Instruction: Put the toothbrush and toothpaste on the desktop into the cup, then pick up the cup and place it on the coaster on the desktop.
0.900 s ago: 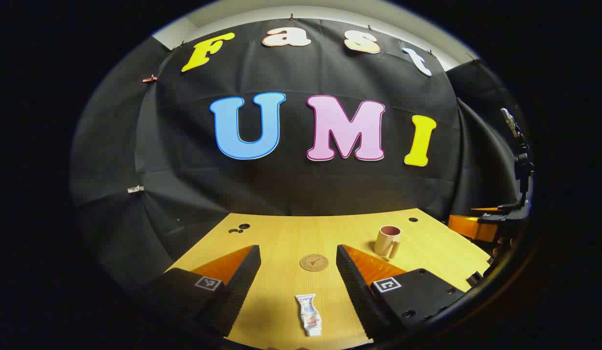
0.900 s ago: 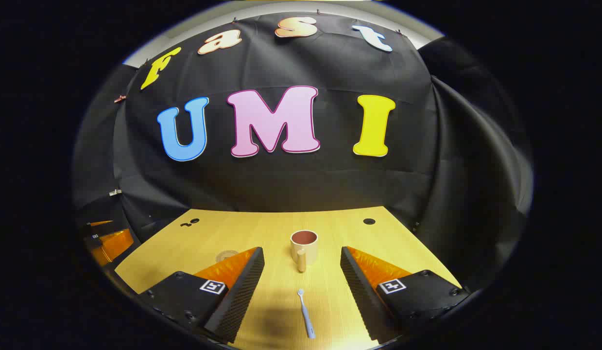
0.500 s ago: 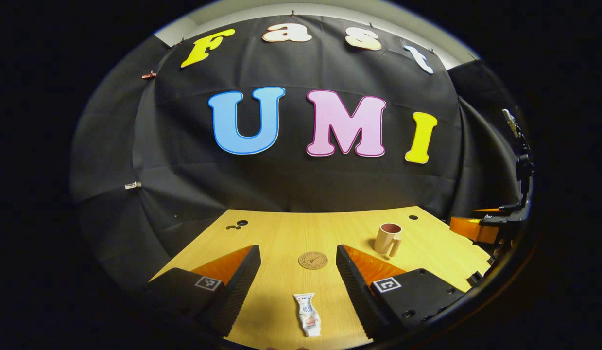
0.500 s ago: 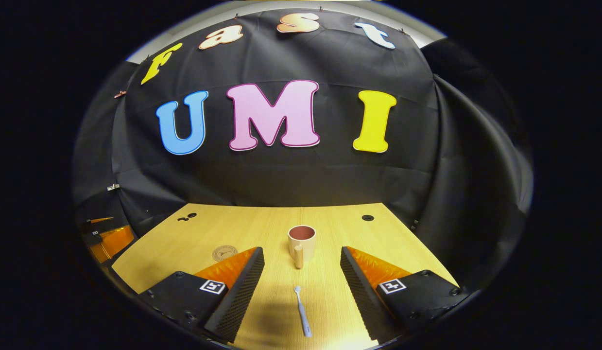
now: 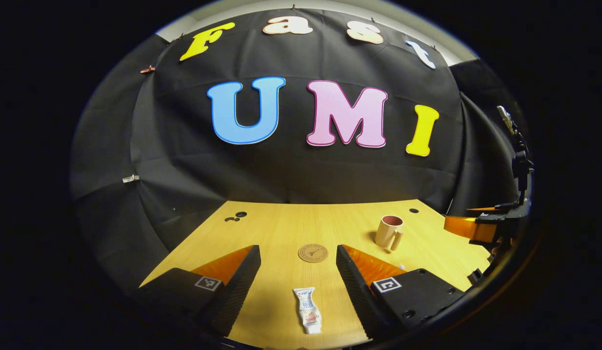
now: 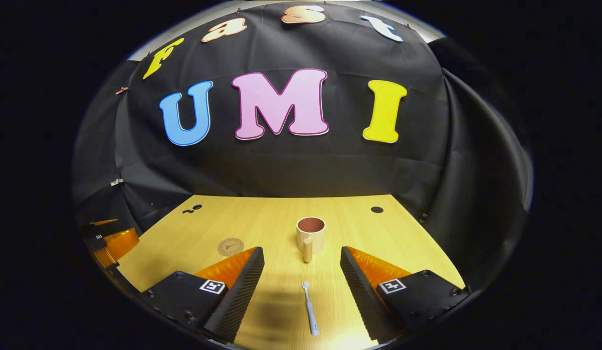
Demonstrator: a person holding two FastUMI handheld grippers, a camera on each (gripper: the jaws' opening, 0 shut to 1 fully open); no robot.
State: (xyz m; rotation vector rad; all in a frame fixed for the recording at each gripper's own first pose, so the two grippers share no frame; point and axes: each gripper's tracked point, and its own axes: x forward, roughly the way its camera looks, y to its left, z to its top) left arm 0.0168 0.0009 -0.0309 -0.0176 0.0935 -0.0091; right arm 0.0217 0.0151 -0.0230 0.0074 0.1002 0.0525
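A recording booth, not a lived-in room: black cloth (image 5: 301, 180) pinned up with clips (image 5: 130, 179) walls in a bare wooden desktop (image 6: 262, 218) with cable holes (image 6: 377, 210), lit from above, with a strip of pale wall (image 5: 330, 7) above the cloth

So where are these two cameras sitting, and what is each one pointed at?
Left gripper view: rides on the left tongs, looking forward over the desktop at the toothpaste lying between its open fingers; right tongs at far right.
Right gripper view: rides on the right tongs, facing the toothbrush and cup.
Shared: cup, coaster, desktop, booth wall.
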